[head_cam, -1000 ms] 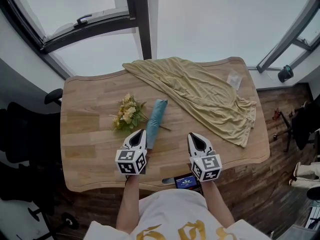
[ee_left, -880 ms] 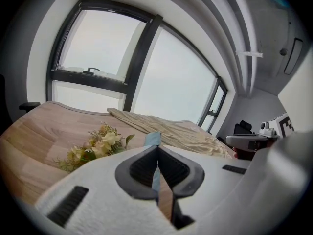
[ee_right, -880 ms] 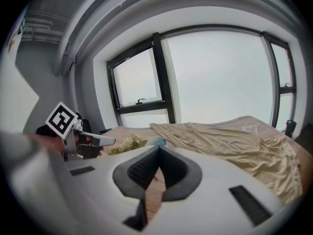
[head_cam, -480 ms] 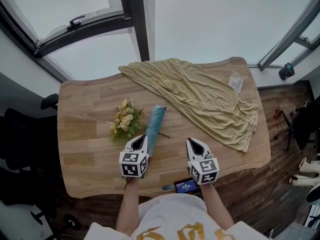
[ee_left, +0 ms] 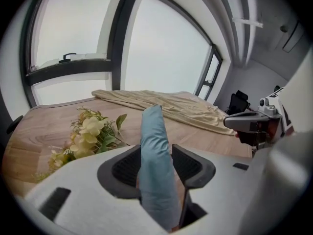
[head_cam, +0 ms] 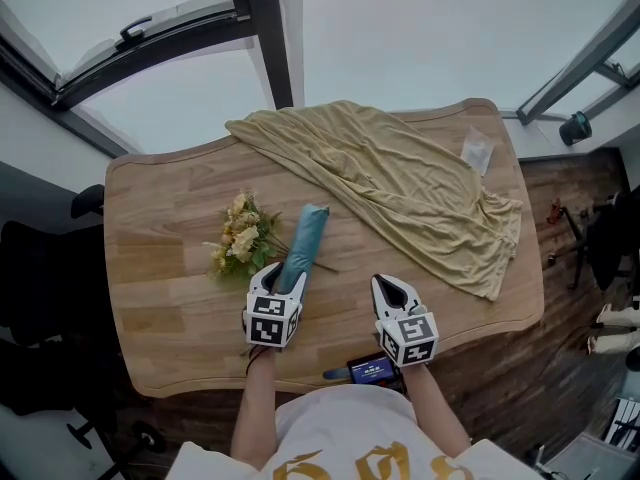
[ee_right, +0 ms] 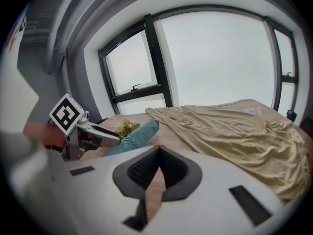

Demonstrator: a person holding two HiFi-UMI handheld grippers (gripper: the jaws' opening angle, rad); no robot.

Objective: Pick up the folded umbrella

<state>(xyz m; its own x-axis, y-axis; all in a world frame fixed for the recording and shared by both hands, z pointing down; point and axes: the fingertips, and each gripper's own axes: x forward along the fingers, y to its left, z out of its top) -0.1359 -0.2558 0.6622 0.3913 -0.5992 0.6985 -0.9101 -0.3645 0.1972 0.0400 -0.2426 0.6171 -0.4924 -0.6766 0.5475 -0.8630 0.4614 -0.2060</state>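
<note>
The folded umbrella [head_cam: 303,243] is a light blue tube lying on the wooden table [head_cam: 160,298], pointing away from me. My left gripper [head_cam: 278,272] sits over its near end. In the left gripper view the umbrella [ee_left: 152,131] runs straight between the two pads [ee_left: 128,166], and the jaws have just been opening around it, with no clear squeeze on the fabric. My right gripper [head_cam: 393,286] hovers over bare wood to the right of the umbrella, shut and empty, its tips meeting [ee_right: 159,148]. From the right gripper view the umbrella [ee_right: 134,136] shows at the left.
A bunch of pale yellow flowers [head_cam: 238,240] lies just left of the umbrella. A large yellow cloth [head_cam: 400,183] covers the back right of the table, with a small clear packet [head_cam: 477,153] beside it. A phone [head_cam: 372,370] rests at the near edge. A black chair [head_cam: 40,298] stands left.
My left gripper has moved forward and down onto the umbrella's near end, and its jaws now straddle it. The right gripper has sunk slightly toward the table.
</note>
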